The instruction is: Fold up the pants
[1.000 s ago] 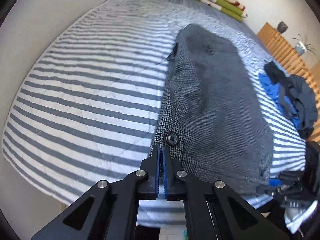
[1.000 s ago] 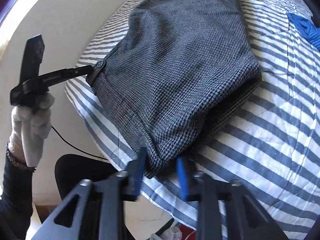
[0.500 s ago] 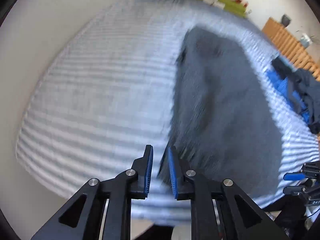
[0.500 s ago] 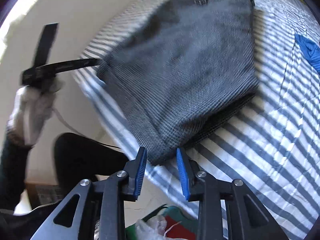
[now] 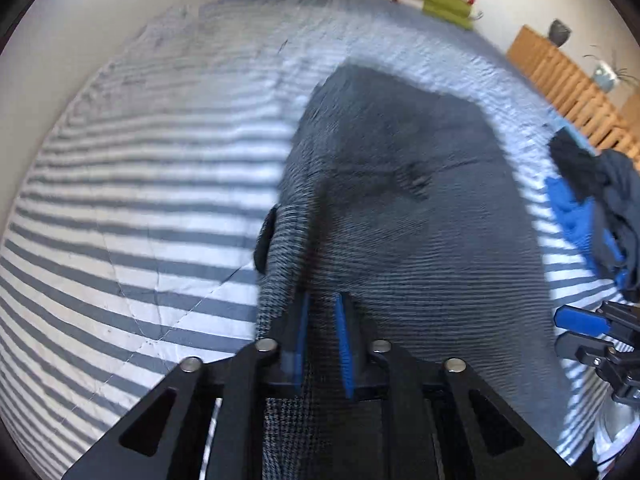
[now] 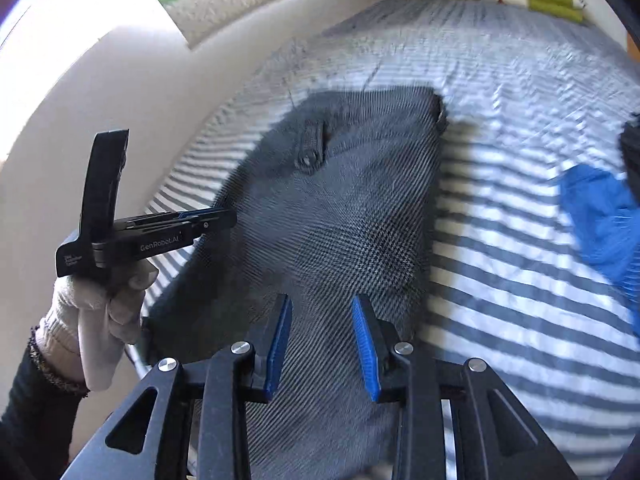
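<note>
The grey houndstooth woven pants [image 6: 340,216], folded on the striped bed [image 6: 520,280], are released by the left gripper [image 5: 322,332], now parted like the right gripper [image 6: 322,344], suggesting regrasping

Left of our left gripper [image 5: 322,334] we see bare striped bedspread [image 5: 132,208]; to our right, a clothes heap [image 5: 592,200] blocks the way, beyond our right gripper [image 6: 322,344].
</note>
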Action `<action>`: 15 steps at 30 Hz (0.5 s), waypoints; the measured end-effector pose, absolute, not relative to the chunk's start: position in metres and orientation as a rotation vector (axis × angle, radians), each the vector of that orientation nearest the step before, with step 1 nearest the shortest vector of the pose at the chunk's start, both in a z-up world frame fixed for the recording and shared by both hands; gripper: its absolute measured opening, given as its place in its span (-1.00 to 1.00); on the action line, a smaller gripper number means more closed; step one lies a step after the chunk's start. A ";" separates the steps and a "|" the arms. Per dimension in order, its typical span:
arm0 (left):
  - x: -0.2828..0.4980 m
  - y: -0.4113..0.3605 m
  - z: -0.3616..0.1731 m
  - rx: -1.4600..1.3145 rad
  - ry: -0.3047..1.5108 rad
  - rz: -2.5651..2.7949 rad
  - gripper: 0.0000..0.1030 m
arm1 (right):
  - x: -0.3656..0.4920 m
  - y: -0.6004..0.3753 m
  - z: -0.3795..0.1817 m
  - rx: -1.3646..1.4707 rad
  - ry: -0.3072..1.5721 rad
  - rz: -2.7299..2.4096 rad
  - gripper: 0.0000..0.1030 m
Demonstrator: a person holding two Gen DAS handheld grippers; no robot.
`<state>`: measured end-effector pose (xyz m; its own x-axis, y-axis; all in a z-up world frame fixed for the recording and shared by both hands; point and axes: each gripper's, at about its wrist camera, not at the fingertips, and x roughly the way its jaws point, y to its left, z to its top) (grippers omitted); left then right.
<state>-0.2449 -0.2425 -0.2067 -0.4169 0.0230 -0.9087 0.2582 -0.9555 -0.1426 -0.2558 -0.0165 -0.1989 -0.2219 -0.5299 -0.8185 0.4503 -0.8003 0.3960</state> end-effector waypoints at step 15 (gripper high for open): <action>-0.228 -0.273 -0.199 1.592 0.611 -2.546 0.37 | -0.284 0.034 -0.226 1.518 -0.201 -2.032 0.04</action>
